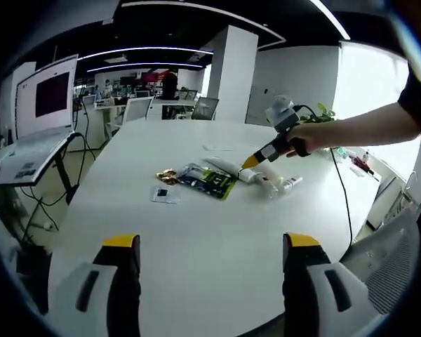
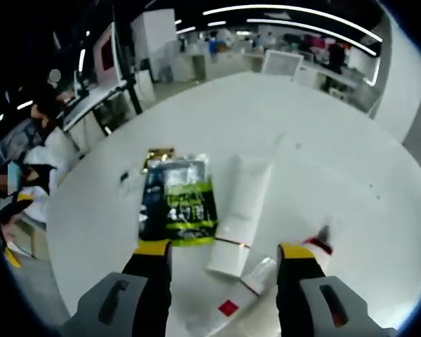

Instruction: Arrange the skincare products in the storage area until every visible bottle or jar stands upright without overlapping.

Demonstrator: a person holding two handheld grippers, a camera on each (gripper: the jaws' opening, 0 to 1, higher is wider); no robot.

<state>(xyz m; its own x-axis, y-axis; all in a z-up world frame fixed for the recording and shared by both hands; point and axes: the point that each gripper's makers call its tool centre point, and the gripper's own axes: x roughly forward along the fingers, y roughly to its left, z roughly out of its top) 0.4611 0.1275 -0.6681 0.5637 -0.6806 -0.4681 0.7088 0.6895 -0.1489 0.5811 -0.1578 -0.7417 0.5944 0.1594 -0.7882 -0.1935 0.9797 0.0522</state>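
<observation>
A laptop [image 1: 35,133] and chairs [image 1: 203,107] ring the white table [image 1: 196,232].

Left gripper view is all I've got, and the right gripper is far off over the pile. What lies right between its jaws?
Observer: In the right gripper view, a white tube lies flat between the open jaws of the right gripper, cap end toward the camera.
Operator: And the dark packet?
Observer: The dark sachet with a green band lies flat just left of that tube, its near edge by the left jaw tip.
Operator: Anything else close to the jaws?
Observer: A smaller tube with a red square mark lies at the tube's cap end, low between the jaws.
Operator: Anything gripped?
Observer: No, the jaws stand apart with nothing held.
</observation>
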